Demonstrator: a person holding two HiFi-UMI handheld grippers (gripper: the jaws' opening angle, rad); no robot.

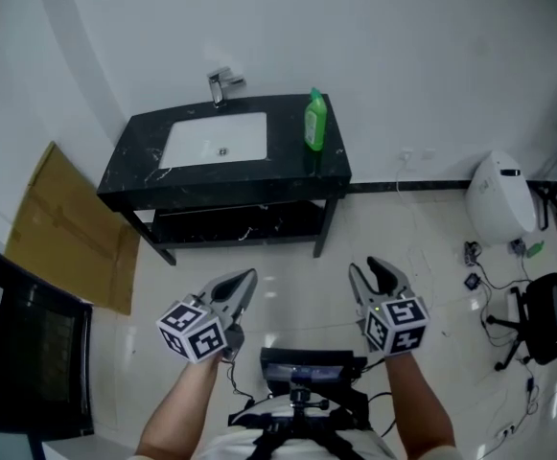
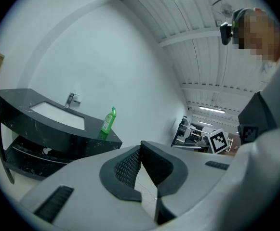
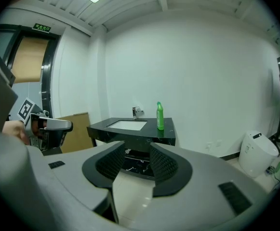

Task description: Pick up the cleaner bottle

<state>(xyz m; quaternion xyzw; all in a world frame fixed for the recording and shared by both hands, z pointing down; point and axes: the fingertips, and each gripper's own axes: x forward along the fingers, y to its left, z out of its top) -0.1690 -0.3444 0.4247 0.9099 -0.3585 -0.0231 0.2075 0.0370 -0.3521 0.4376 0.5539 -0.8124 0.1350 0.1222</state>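
Though illegible, label on cleaner bottle (image 1: pixel 315 123)

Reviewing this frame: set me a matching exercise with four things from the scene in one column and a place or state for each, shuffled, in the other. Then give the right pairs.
Things
1. cleaner bottle
2. faucet
3. left gripper
4. right gripper

Places or states
A. jaws apart, nothing between them
B. upright on the right end of the black counter
C. jaws together, empty
D. at the wall, behind the white sink

Pairs: 1-B; 2-D; 3-C; 4-A
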